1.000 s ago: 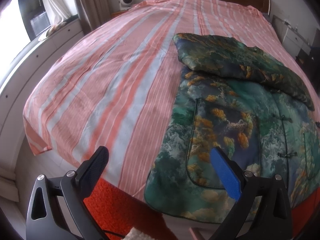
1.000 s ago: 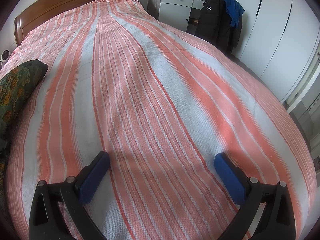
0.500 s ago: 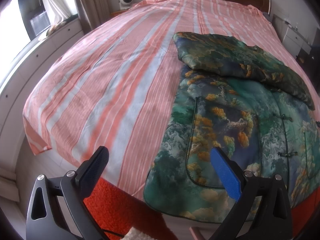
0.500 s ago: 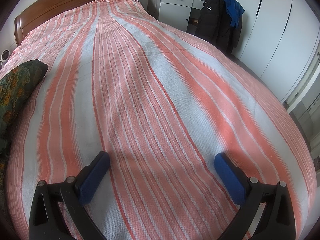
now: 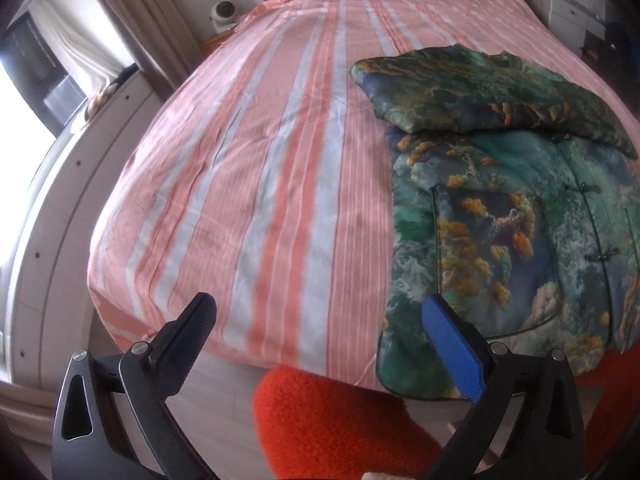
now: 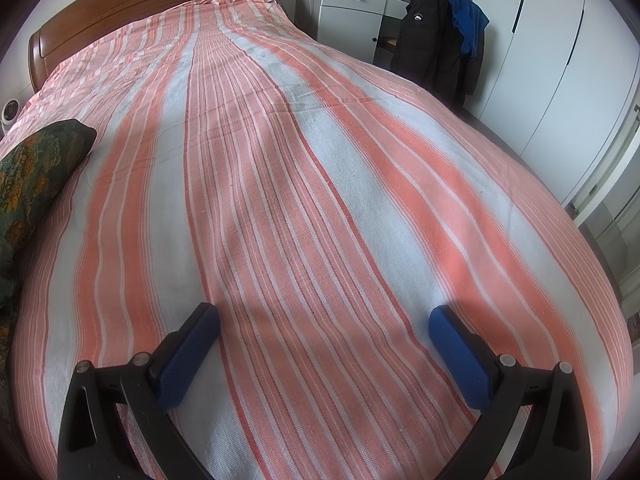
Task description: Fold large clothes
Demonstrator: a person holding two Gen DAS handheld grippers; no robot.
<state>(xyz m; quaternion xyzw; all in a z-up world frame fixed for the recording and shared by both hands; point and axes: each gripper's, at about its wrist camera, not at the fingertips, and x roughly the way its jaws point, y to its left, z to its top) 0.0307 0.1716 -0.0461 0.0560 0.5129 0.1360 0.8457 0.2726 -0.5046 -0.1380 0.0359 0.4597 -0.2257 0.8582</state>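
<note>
A large green padded jacket (image 5: pixel 500 216) with orange and blue landscape print lies on the pink-and-white striped bed (image 5: pixel 280 160), at the right near the foot edge, with a sleeve folded across its upper part. Its sleeve end shows at the left edge of the right wrist view (image 6: pixel 36 172). My left gripper (image 5: pixel 320 320) is open and empty, off the foot of the bed, left of the jacket's lower corner. My right gripper (image 6: pixel 324 332) is open and empty, low over bare striped bedspread (image 6: pixel 320 180), well right of the jacket.
An orange-red fuzzy thing (image 5: pixel 340 420) lies below the bed's foot edge. A window ledge with curtains (image 5: pixel 80 100) runs along the left. A wooden headboard (image 6: pixel 140 4), white dresser (image 6: pixel 352 8), dark coat on a chair (image 6: pixel 440 40) and white wardrobes (image 6: pixel 560 60) stand around the bed.
My left gripper has drawn back and swung left, so the jacket sits further right and the bed's foot edge shows more. The right gripper has hardly moved.
</note>
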